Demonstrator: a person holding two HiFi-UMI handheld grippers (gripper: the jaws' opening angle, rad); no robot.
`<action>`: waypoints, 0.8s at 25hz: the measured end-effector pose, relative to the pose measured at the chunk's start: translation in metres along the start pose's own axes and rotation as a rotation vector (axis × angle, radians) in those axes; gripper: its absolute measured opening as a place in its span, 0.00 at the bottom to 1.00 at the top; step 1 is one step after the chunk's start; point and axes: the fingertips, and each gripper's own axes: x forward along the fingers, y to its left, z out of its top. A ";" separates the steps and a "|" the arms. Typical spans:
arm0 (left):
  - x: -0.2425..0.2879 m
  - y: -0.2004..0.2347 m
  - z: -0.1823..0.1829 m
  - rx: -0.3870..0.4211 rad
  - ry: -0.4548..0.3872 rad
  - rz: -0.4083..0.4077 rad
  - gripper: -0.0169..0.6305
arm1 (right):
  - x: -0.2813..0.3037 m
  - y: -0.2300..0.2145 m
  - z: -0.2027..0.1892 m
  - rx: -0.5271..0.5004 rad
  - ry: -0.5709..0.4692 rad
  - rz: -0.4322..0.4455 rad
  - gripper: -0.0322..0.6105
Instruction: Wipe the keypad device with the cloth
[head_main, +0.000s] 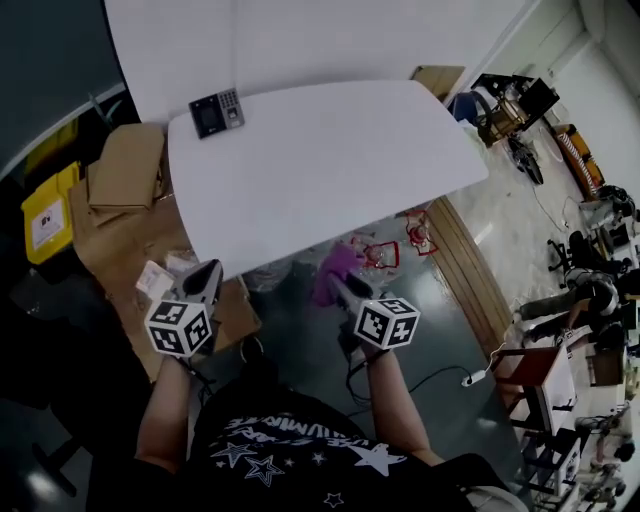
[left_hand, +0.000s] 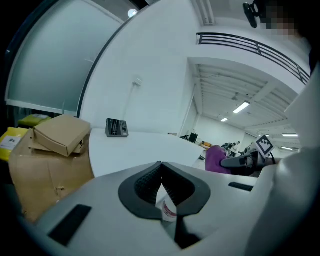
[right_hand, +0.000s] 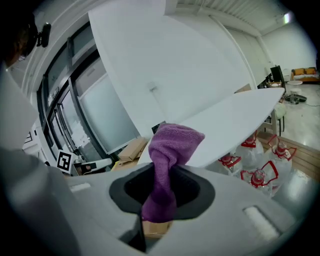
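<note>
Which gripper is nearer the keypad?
Left gripper: off the table's near edge, roughly in line with the keypad. Right gripper, holding the cloth, is further to the side.

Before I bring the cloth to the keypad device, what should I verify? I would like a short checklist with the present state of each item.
1. Grip: ok, the purple cloth is clamped in the right gripper.
2. Target: ok, the keypad device lies uncovered at the far left corner of the table.
3. Path: ok, nothing else lies on the table.
4. Contact: not ok, both grippers are off the near edge, far from the device.
5. Spare gripper: ok, the left gripper is shut on nothing.
6. Device fastened down: cannot tell.
</note>
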 end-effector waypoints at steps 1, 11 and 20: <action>0.004 0.008 0.003 -0.011 0.001 0.003 0.04 | 0.009 0.002 0.006 -0.003 0.000 0.003 0.19; 0.022 0.078 0.025 -0.078 -0.006 0.023 0.04 | 0.077 0.019 0.040 -0.038 0.019 0.001 0.19; 0.016 0.111 0.034 -0.097 -0.021 0.059 0.04 | 0.116 0.034 0.035 -0.043 0.051 0.032 0.19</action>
